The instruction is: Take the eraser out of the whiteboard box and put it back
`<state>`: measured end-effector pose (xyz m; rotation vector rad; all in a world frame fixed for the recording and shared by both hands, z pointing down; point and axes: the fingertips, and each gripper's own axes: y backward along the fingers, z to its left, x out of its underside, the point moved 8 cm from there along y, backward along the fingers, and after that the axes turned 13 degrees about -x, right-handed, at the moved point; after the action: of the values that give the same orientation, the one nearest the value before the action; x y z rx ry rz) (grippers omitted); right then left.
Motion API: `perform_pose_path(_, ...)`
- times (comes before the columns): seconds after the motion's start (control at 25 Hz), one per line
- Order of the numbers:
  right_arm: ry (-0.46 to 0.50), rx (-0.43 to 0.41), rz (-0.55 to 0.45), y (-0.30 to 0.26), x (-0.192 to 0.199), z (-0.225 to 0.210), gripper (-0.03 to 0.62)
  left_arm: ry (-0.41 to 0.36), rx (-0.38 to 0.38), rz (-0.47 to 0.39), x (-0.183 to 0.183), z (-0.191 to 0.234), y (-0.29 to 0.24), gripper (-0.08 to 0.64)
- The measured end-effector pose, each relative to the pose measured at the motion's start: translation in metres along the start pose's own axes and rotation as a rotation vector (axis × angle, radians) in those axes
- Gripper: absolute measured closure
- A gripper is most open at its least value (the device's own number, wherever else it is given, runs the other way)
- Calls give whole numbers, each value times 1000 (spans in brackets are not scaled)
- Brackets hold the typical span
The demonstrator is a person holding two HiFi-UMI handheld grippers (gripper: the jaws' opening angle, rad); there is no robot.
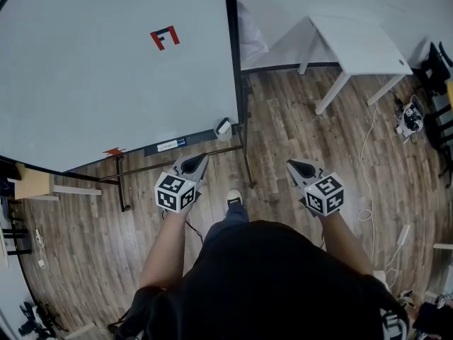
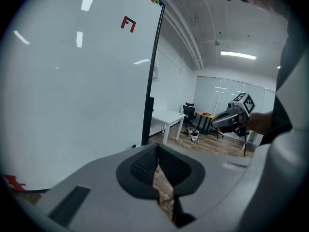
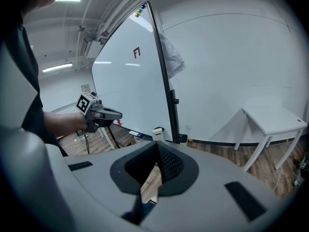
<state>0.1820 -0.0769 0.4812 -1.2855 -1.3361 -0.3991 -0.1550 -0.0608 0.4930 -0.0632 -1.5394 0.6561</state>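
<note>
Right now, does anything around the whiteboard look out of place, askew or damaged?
Nothing stands out. The whiteboard looks intact, and the small box sits at its lower right corner. Nothing is spilled on the floor.

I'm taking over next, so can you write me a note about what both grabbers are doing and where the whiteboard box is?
Left gripper: jaws together, empty.
Right gripper: also shut and empty.
Both are held out in front of the person, clear of the whiteboard.
Whiteboard box: small white box at the board's lower right corner, nothing touching it.
Eraser: cannot be seen outside the box.
Done: nothing yet.
Left: reach the box, take the eraser out, put it back.
</note>
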Motion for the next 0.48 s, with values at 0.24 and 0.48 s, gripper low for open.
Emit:
perform_pose_path(0.24, -10, 3, 16, -18, -6, -6, 597, 0, 24, 11, -3, 14, -20, 548)
perform_pose_path(0.48, -24, 9, 29, -29, -7, -16, 597, 0, 44, 3, -8, 24, -40, 548)
